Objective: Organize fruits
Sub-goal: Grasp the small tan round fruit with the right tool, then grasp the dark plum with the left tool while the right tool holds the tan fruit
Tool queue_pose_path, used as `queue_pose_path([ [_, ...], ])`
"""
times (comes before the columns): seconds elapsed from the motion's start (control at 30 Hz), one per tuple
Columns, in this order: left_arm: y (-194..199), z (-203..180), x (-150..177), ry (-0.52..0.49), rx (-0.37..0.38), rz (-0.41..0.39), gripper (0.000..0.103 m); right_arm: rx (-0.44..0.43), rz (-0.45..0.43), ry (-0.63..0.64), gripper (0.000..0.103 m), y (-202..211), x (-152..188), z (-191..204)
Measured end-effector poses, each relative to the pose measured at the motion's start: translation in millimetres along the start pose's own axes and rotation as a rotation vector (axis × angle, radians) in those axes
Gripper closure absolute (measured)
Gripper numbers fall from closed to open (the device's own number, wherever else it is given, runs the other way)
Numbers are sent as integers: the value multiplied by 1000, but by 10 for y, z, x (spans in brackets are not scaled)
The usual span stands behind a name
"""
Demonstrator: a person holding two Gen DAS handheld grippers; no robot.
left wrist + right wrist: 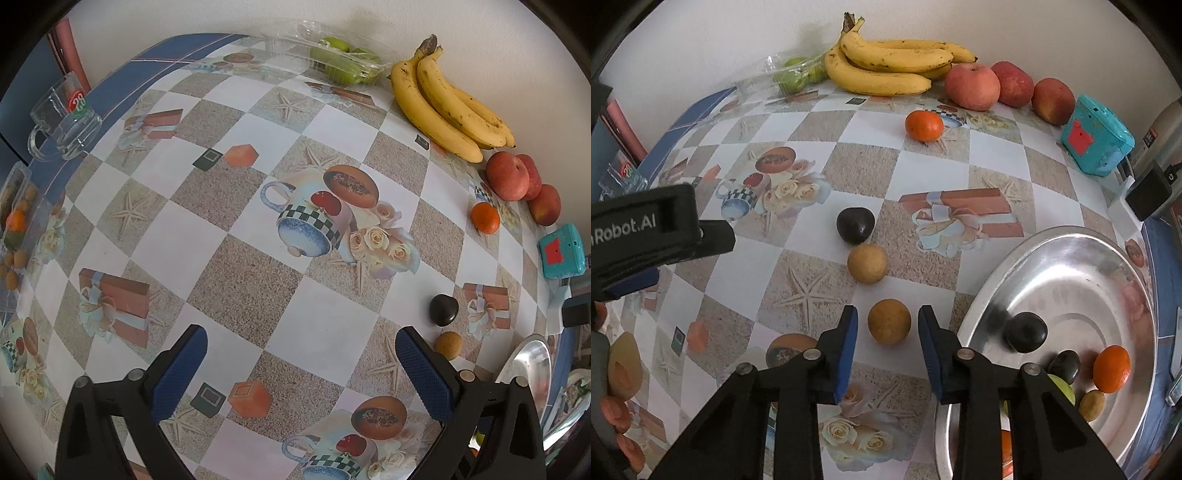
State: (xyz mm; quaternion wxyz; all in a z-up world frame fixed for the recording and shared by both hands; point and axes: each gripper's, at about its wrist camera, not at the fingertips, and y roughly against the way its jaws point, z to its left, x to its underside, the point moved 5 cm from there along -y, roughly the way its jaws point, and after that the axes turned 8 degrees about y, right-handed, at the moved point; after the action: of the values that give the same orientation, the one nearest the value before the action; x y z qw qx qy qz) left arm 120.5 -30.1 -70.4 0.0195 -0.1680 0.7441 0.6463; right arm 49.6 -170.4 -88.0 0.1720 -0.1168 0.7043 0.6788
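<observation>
My right gripper (888, 314) is open, its blue pads on either side of a small tan round fruit (889, 321) on the table, not touching it. A second tan fruit (867, 263) and a dark plum (855, 225) lie just beyond. A silver metal bowl (990, 280) at the right holds dark plums (1025, 331), an orange (1112, 368), a green fruit and a tan one. My left gripper (301, 341) is open and empty above the tablecloth. Bananas (886, 70), apples (972, 86) and a mandarin (923, 126) lie at the back.
A clear box of green fruit (340, 61) stands by the wall. A glass mug (64, 118) and a clear box of small fruits (16, 221) are at the left. A teal device (1097, 136) and a black adapter (1148, 197) sit at the right.
</observation>
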Motion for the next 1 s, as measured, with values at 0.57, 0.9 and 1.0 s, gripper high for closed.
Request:
queue_pose_path([
  [0.57,-21,-6,0,-4,15,8,0,-83,-26,-63,77,52,-21,-17],
  [0.9,-22,-301,-6,-99,99,-12,1,-86,-113,-119,77,341,-124,-146],
  [1.0,10,-465,-18,-148,135,-51,13,-76,-128,-137,77,410,-132,-223],
])
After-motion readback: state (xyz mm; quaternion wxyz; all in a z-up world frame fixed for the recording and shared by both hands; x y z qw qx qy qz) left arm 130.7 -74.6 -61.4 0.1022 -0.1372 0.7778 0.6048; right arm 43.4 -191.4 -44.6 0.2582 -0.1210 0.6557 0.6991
